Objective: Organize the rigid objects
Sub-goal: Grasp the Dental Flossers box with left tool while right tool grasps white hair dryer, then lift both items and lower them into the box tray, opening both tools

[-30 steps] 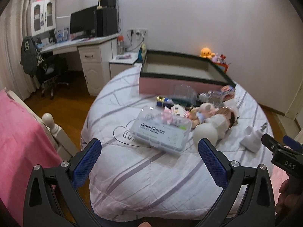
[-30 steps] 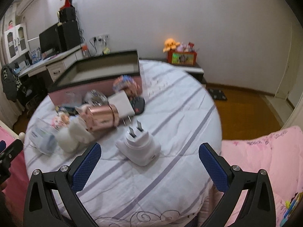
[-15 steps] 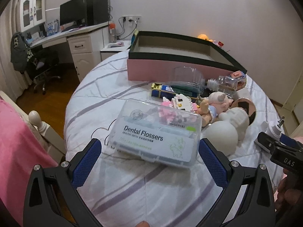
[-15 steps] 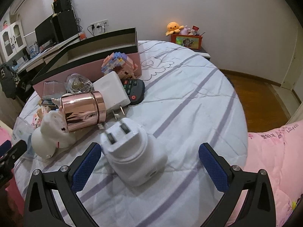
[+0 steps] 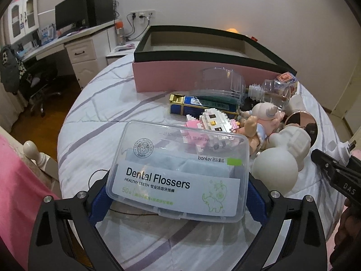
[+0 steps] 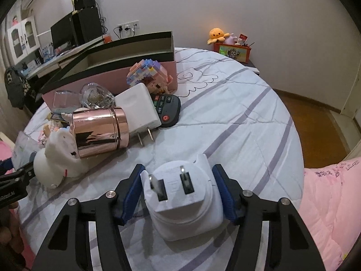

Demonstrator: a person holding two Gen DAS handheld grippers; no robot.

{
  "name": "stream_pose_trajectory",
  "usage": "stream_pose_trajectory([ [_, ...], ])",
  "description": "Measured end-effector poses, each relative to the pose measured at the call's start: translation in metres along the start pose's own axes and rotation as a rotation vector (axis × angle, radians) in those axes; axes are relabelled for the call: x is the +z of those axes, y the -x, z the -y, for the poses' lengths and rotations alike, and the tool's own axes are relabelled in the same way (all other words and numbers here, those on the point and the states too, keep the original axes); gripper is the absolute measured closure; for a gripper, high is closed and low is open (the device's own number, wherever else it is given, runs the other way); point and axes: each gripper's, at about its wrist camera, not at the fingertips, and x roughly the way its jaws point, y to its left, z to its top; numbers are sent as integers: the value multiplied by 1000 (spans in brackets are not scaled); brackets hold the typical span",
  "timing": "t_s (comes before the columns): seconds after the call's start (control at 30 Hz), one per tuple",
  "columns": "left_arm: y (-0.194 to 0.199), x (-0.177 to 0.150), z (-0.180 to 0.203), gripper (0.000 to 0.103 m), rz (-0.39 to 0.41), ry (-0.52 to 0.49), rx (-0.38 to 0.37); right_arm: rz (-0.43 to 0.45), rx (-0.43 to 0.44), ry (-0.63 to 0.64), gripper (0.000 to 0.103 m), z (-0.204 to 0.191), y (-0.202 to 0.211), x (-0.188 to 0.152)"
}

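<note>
My left gripper point(image 5: 178, 203) is shut on a clear plastic dental flossers box point(image 5: 178, 174) lying on the striped bed cover. My right gripper point(image 6: 180, 194) is shut on a white plug adapter point(image 6: 182, 201) with its two prongs pointing away from me. Behind them lies a pile: a rose-gold tin point(image 6: 99, 131), a white figurine point(image 5: 277, 167), a white charger point(image 6: 137, 108), a black remote point(image 6: 167, 110), block toys point(image 6: 149, 74), a doll point(image 5: 259, 122), a blue carton point(image 5: 196, 106) and clear containers point(image 5: 221, 85). An open pink box with a black rim point(image 5: 203, 76) stands behind the pile.
The round bed point(image 6: 237, 117) drops off to wood floor on the right. A pink quilt point(image 6: 331, 203) lies at the right, another pink cover point(image 5: 20, 194) and a bedpost at the left. A desk with monitor point(image 5: 70, 22) stands far left.
Both grippers moved forward and closed: the left onto the flossers box, the right onto the white plug adapter. Both stood open and back from these objects before.
</note>
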Motion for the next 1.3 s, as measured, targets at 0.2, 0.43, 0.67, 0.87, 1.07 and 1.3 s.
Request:
stream_pose_trajectory([
  [0.2,12,10,-8,5,38,10,18,6,42,-15,42,3,7,9],
  [0.43,31,25,-18,5,90,19,31,29,72,4,60,0,14,24],
  [0.67,34,27,-23,5,98,29,22,23,82,12,57,-5,10,27],
  [0.87,28,24,-20,5,78,21,15,-7,91,-21,32,5,6,14],
  [1.07,28,25,-15,5,75,16,8,-52,137,-6,32,1,2,11],
  [1.3,28,24,-15,5,76,20,11,-42,118,8,37,1,3,7],
])
